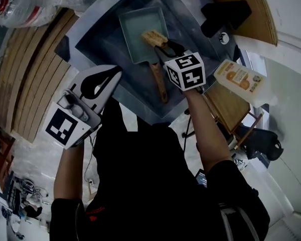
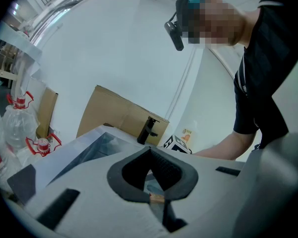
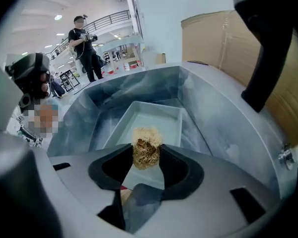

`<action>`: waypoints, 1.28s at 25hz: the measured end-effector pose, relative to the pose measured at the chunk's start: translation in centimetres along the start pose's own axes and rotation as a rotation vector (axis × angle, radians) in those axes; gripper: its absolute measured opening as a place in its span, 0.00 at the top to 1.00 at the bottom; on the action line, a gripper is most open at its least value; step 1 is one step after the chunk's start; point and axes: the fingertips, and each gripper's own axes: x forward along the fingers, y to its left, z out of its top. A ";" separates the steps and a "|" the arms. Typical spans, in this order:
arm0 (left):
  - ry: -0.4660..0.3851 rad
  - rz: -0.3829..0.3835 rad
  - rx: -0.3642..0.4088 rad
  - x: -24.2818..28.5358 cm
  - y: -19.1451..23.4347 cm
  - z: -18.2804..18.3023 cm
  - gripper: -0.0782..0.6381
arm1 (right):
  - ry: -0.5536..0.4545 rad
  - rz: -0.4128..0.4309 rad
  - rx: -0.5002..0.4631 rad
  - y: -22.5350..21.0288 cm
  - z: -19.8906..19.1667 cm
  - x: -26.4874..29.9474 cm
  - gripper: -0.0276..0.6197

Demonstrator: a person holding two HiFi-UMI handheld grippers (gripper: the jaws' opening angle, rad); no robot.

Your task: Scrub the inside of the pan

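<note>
A pale teal rectangular pan [image 1: 139,31] with a wooden handle [image 1: 159,82] lies in the grey sink [image 1: 98,46]. My right gripper [image 1: 163,45] is shut on a tan fibrous scrubber [image 1: 154,37], held over the pan's near right part. In the right gripper view the scrubber [image 3: 147,148] stands between the jaws above the pan [image 3: 156,115]. My left gripper [image 1: 113,75] hovers over the sink's near left edge, away from the pan. Its jaws meet at the tips with nothing between them [image 2: 149,150].
A black faucet [image 1: 226,16] stands at the sink's far right, with an orange-labelled soap bottle [image 1: 239,79] on the wooden board beside it. Plastic water bottles [image 1: 20,6] lie at the far left. Cardboard [image 2: 119,115] lines the wall behind the sink.
</note>
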 end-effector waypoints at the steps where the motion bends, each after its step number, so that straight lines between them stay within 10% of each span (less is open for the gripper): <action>1: -0.002 0.003 0.001 -0.4 0.0 0.0 0.87 | 0.001 0.006 -0.006 0.6 0.0 -0.1 0.69; 32: -0.002 0.011 -0.003 -2.0 -0.7 -1.2 0.87 | 0.094 0.047 -0.052 3.7 -3.1 1.0 0.69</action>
